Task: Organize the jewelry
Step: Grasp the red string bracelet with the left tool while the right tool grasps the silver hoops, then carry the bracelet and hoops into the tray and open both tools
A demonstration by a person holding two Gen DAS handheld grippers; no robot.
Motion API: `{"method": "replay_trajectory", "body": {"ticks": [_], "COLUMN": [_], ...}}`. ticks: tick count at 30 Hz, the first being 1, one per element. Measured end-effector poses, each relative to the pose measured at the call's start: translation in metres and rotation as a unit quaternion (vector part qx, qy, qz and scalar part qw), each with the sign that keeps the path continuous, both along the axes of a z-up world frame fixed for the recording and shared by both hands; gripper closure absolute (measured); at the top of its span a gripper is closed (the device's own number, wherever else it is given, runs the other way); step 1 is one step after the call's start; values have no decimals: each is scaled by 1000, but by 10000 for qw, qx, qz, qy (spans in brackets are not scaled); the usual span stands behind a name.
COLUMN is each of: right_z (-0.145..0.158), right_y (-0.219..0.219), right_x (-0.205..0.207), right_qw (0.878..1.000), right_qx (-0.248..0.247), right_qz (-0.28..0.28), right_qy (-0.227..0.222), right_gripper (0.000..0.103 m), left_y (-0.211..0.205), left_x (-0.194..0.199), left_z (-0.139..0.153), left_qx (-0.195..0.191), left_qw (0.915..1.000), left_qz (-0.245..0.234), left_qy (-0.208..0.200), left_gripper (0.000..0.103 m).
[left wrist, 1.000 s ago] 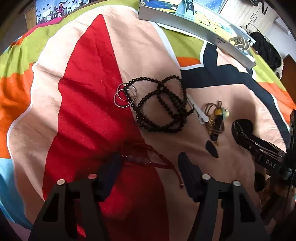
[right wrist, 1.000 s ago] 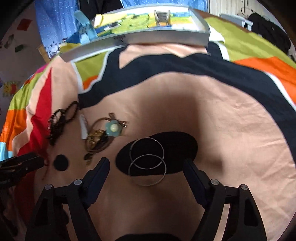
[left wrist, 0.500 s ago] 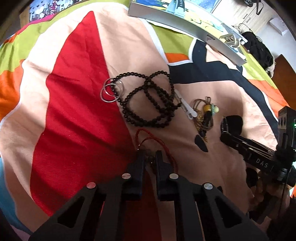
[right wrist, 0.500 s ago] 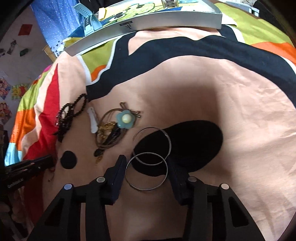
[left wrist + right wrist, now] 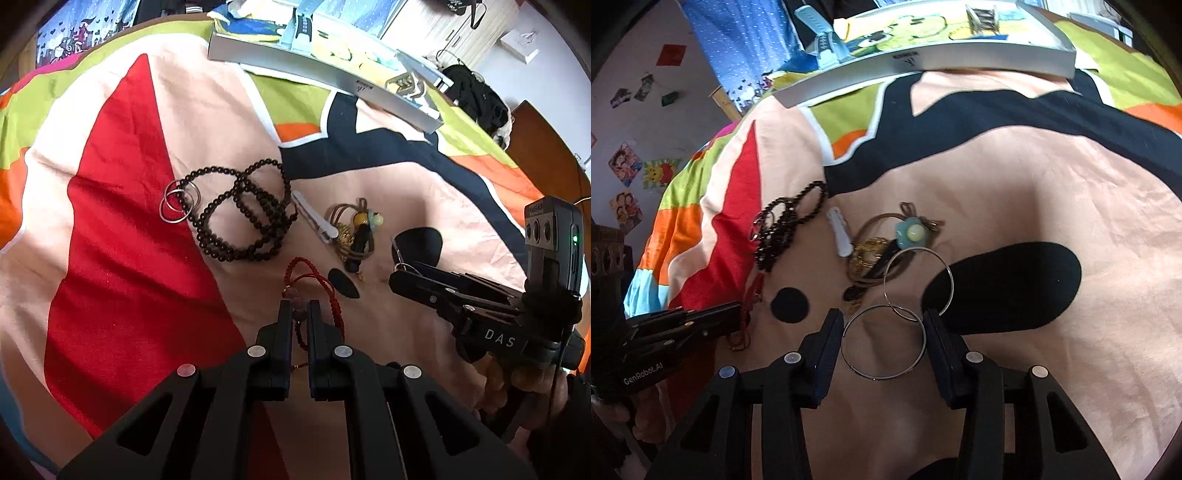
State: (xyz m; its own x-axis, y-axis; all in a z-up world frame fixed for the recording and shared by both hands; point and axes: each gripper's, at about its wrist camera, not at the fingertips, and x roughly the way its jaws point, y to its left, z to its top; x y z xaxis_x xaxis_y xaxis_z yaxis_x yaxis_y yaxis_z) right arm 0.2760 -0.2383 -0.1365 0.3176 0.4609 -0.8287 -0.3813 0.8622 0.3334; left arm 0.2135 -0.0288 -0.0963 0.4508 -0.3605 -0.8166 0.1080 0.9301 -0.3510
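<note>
From the left wrist, the left claw (image 5: 299, 314) is clenched on a red cord bracelet (image 5: 312, 284), its small dull beads caught between the fingers while the knotted cord loops out just ahead. Farther ahead lie a tangle of round black beads (image 5: 243, 218), two thin metal rings (image 5: 177, 203) to their left, a white hair clip (image 5: 314, 218) and a bundle of brown hair ties (image 5: 354, 232), all loose on the soft, wrinkled bedspread (image 5: 122, 221). The silver tray (image 5: 317, 70) sits well beyond.

From the right wrist, the right claw (image 5: 884, 328) grips one of two linked silver hoops (image 5: 882, 341) across its width; the second hoop (image 5: 918, 280) hangs off it ahead. The tray (image 5: 923, 61) already holds a blue watch (image 5: 822, 35) and a metal clip (image 5: 982, 16), so I judge sorting barely begun.
</note>
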Motion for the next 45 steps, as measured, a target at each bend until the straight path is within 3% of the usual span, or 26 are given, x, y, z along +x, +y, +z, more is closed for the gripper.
{"method": "replay_trajectory", "body": {"ticks": [16,24,30,36,41,45], "right_z": [33,47,73,111,128,121], "right_y": [17,18,5,9,29,42], "right_x": [-13,-12,8,61,114,150], "right_qw": [9954,9902,9805,9627,9523,9513], "right_qx": [33,-27,205,669,781,695], "right_qz": [123,83,-270,-639,-687,-651], "right_qy": [-945,-1396,-1937,-2543,-2870,-2932], "right_gripper": [61,61,61,61,61,61], "left_y": [1,9,19,36,45,48], "left_x": [-6,14,65,133,186,220], "left_z": [20,42,79,111,114,94], "left_qx": [-208,-337,-491,-443,-246,-35], "left_qw": [9977,9944,9872,9769,9745,9786], "left_qz": [91,445,800,1004,1055,1066], "left_qy": [-635,-898,-1286,-1834,-1967,-1762], "left_gripper": [98,98,98,98,98,98]}}
